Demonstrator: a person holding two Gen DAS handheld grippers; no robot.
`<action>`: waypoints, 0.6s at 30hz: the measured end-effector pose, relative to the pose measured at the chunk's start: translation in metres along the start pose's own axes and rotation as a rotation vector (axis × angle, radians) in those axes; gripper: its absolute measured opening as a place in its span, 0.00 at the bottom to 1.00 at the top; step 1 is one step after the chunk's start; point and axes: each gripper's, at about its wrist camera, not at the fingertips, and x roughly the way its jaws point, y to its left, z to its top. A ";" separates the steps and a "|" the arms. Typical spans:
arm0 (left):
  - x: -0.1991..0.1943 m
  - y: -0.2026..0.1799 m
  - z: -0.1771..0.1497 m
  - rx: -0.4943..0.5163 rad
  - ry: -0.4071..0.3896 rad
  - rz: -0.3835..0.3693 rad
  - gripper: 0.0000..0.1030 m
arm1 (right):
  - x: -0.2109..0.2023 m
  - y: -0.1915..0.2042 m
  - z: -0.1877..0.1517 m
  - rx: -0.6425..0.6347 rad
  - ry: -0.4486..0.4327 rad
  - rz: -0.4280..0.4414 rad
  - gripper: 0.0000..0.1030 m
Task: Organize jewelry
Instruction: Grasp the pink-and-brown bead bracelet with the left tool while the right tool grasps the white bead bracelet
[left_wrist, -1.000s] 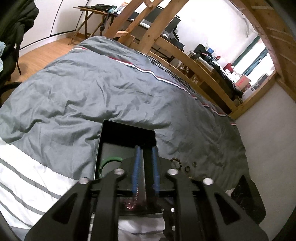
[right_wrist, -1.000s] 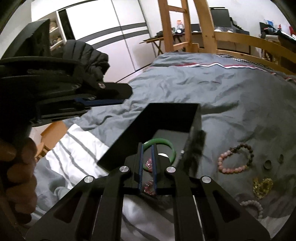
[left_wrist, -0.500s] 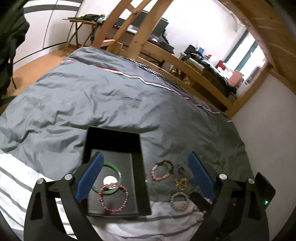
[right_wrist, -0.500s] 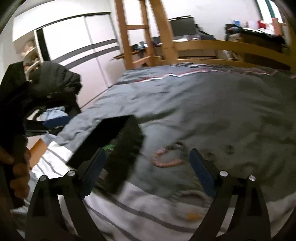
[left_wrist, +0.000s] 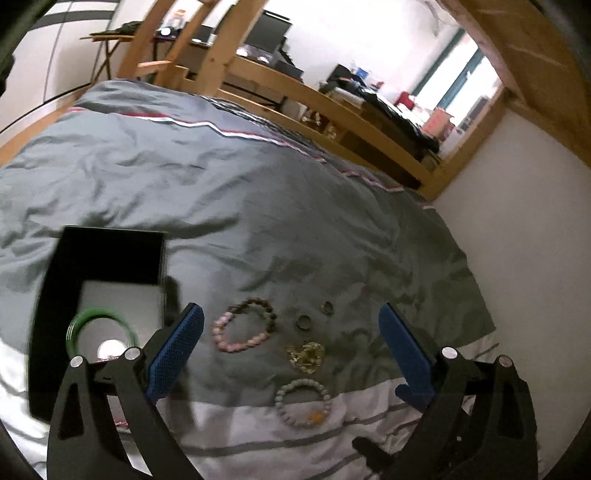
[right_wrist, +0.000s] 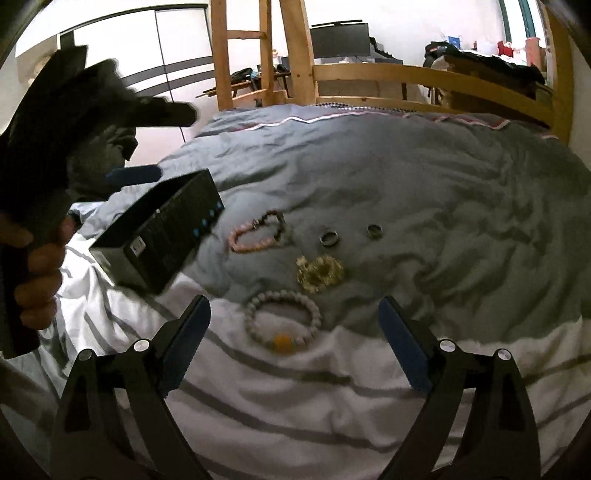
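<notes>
Loosely spread on the grey duvet (left_wrist: 258, 177), the jewelry waits just beside the black box (left_wrist: 107, 254): a pink-and-dark bead bracelet (left_wrist: 243, 329), two rings (right_wrist: 329, 237), a gold piece (right_wrist: 320, 272) and a pale bead bracelet (right_wrist: 282, 318) nearest the cameras. Only a green bangle (left_wrist: 98, 326) shows clearly inside the box. Both the left gripper (left_wrist: 291, 354) and the right gripper (right_wrist: 293, 341) hover with jaws spread wide and empty, probably lining up on the pale bracelet as the next pick.
</notes>
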 end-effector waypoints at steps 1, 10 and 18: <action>0.005 -0.002 -0.002 0.011 0.010 0.004 0.91 | 0.001 -0.002 -0.003 0.004 0.004 0.010 0.88; 0.056 -0.019 -0.023 0.159 0.124 0.076 0.91 | 0.025 -0.010 -0.018 0.042 0.002 0.084 0.88; 0.096 -0.009 -0.032 0.161 0.196 0.101 0.91 | 0.077 0.006 -0.026 -0.004 0.098 0.081 0.73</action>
